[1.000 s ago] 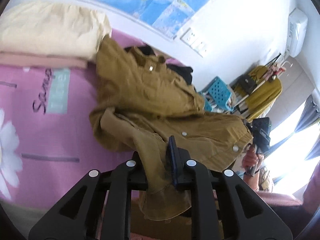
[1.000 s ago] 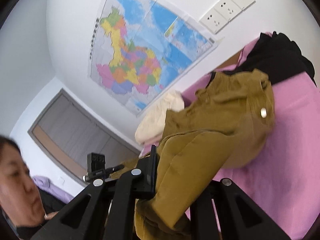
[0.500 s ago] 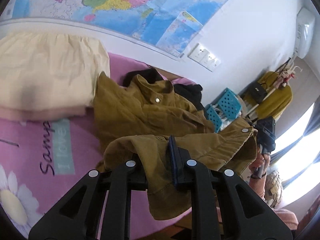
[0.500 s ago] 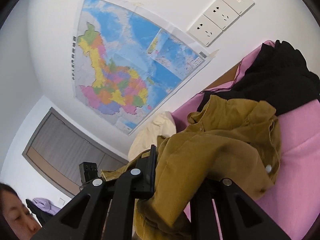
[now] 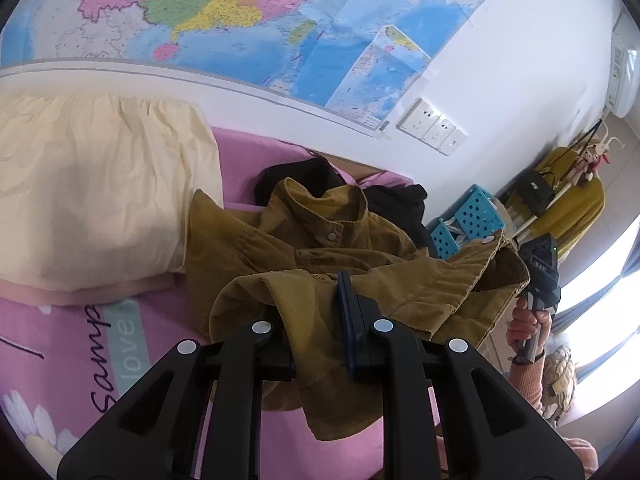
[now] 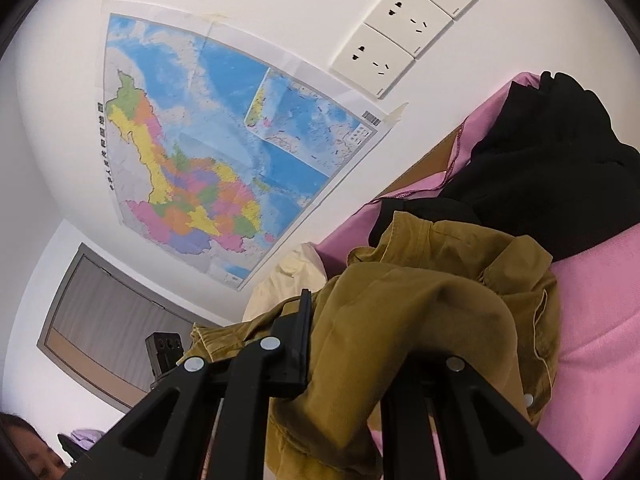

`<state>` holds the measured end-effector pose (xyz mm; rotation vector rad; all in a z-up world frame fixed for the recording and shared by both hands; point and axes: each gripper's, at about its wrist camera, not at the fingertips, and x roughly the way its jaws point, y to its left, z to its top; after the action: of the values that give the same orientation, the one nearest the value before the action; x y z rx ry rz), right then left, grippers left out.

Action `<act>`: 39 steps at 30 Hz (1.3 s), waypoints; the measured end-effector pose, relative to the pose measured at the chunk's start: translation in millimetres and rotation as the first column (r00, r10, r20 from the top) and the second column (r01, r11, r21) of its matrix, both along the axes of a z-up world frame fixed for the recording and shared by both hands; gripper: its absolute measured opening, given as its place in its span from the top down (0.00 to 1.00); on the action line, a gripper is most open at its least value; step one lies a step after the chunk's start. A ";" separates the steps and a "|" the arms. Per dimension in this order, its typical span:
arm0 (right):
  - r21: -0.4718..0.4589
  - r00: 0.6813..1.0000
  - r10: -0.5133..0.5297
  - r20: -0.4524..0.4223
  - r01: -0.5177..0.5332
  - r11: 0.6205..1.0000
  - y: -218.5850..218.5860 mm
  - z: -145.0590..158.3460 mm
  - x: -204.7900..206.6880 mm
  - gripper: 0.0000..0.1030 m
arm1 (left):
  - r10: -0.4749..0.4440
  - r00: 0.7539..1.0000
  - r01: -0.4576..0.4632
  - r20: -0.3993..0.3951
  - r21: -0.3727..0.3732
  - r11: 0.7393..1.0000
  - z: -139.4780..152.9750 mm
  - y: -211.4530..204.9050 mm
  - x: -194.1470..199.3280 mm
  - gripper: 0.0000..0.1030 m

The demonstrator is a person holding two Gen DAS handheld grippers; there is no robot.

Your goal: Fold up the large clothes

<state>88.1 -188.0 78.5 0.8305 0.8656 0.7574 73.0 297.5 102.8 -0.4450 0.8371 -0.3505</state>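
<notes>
1. Left gripper (image 5: pixel 312 312) clamped on a fold of the mustard-brown corduroy shirt (image 5: pixel 304 240), cloth bunched between the black fingers and spilling over the near edge.
2. Right gripper (image 6: pixel 352 340) likewise clenched on the same mustard-brown corduroy shirt (image 6: pixel 420 304), thick roll of fabric draped across its jaws and hiding the right-hand finger.
3. Lifted between the two grippers, one stretch of hem; collar and snap buttons lying farther back on the pink printed bedsheet (image 5: pixel 76 344).
4. Just behind the collar, a crumpled black garment (image 5: pixel 304 172), touching the shirt; same black garment (image 6: pixel 552 184) large in the right wrist view.
5. Off to the left, a cream pillow (image 5: pixel 88 196) on the sheet, shirt edge brushing its corner.
6. Up on the white wall, a coloured map poster (image 5: pixel 248 20) and a row of white wall sockets (image 5: pixel 432 128).
7. Far right in the left wrist view, the right hand (image 5: pixel 528 320) wrapped round its gripper handle.
</notes>
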 end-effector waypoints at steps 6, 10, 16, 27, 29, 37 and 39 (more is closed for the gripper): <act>0.002 1.000 -0.004 -0.022 0.005 1.000 1.4 -6.5 14.1 0.87 | 0.019 1.000 -0.019 -0.015 0.021 1.000 -4.3 0.0 15.1 0.84; -0.002 0.999 -0.011 -0.036 0.011 1.000 1.4 -12.1 21.9 0.87 | 0.032 0.999 -0.032 -0.011 0.068 0.997 -5.2 -6.5 21.0 0.84; -0.009 0.998 -0.021 -0.057 0.021 1.000 3.5 -20.6 32.2 0.86 | 0.060 0.998 -0.061 0.013 0.159 0.985 -7.5 -17.8 27.8 0.84; -0.007 0.995 -0.031 -0.091 0.030 1.000 6.5 -35.5 48.9 0.84 | 0.071 0.997 -0.071 0.009 0.219 0.973 -16.2 -23.2 46.2 0.84; -0.005 0.994 -0.033 -0.100 0.033 0.999 6.8 -38.6 52.6 0.83 | 0.073 0.997 -0.073 0.009 0.238 0.969 -17.4 -25.6 49.7 0.84; -0.008 0.988 -0.049 -0.148 0.048 0.999 9.3 -56.0 69.8 0.81 | 0.099 0.995 -0.088 -0.025 0.270 0.959 -30.7 -27.8 72.5 0.83; -0.009 0.985 -0.052 -0.165 0.052 0.999 11.6 -61.8 75.7 0.81 | 0.108 0.993 -0.093 -0.039 0.279 0.956 -36.4 -28.6 79.0 0.83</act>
<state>163.8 -176.4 16.8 0.9177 0.9889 0.6468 152.0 268.9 66.4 -0.2353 0.8978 -0.1235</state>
